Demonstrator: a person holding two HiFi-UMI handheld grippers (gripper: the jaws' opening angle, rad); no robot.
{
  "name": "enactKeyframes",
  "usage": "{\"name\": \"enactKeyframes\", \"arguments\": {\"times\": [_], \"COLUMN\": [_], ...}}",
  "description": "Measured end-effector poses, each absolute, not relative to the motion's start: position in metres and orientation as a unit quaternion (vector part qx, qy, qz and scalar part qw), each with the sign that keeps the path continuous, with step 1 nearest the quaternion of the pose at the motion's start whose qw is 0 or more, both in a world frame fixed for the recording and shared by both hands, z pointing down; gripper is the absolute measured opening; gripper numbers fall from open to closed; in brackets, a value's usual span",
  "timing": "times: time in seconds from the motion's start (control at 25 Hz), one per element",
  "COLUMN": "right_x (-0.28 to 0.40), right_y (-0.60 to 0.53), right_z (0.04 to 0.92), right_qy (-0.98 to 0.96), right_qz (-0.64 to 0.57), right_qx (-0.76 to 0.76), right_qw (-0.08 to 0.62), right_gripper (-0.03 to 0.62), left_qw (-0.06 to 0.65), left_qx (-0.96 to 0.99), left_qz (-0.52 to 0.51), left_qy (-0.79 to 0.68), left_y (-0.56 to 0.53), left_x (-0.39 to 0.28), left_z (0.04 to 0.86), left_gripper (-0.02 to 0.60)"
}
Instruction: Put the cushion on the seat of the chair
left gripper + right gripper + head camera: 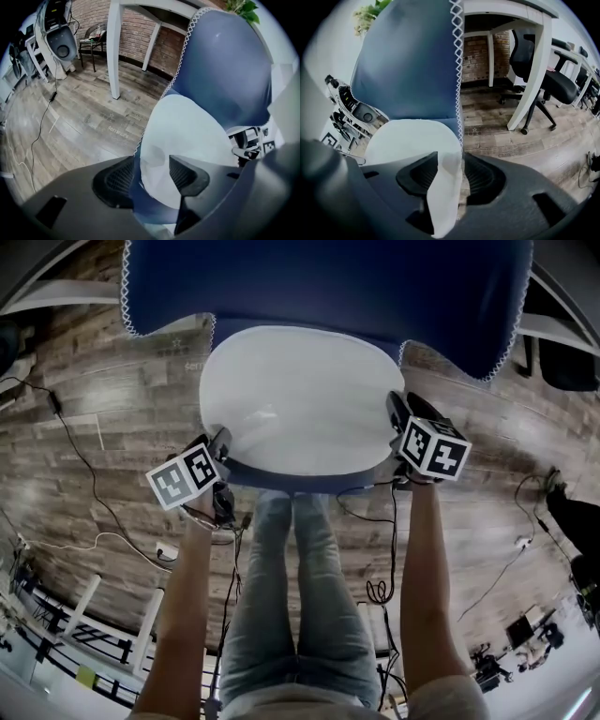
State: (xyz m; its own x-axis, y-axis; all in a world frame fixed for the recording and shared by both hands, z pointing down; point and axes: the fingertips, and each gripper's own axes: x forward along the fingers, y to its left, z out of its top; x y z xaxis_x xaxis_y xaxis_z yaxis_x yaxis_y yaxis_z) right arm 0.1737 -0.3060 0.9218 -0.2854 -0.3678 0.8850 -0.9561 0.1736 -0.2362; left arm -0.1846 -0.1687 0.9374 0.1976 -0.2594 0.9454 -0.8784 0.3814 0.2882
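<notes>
A white cushion [295, 399] lies on the seat of a chair whose blue cover [328, 287] drapes the backrest; the seat's blue front edge [291, 479] shows below it. My left gripper [220, 446] is at the cushion's front left corner. In the left gripper view the cushion [187, 136] runs between the jaws of that gripper [152, 176], which stand apart. My right gripper [398, 416] is at the cushion's right edge. In the right gripper view a fold of the cushion [445, 187] hangs loose in the open gripper [447, 176], with floor showing beside it.
The person's legs [295, 596] stand right in front of the seat. Cables [84, 465] trail over the wood floor on both sides. A white desk leg [114, 47] stands left of the chair. A black office chair [539, 61] and another desk are to its right.
</notes>
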Motion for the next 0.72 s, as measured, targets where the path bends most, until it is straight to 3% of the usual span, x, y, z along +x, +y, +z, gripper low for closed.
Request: {"name": "enactKeyframes", "arguments": {"times": [0.4,0.72], "right_x": [0.167,0.161], "right_y": [-0.286,-0.259], "right_z": [0.842,0.709], "right_qy": [-0.709,-0.739], "right_qz": [0.397,0.336], "right_qx": [0.501,0.524], "right_qw": [0.299,0.258], "right_gripper": [0.181,0.183], "left_qw": [0.552,0.371], "left_qx": [0.537,0.648], "left_qz": [0.208,0.187], "left_qy": [-0.603,-0.639], "left_y": [-0.187,-0.221], "left_x": [-0.188,-0.177], "left_z": [0.857,0.678], "left_gripper": [0.247,0.247]}}
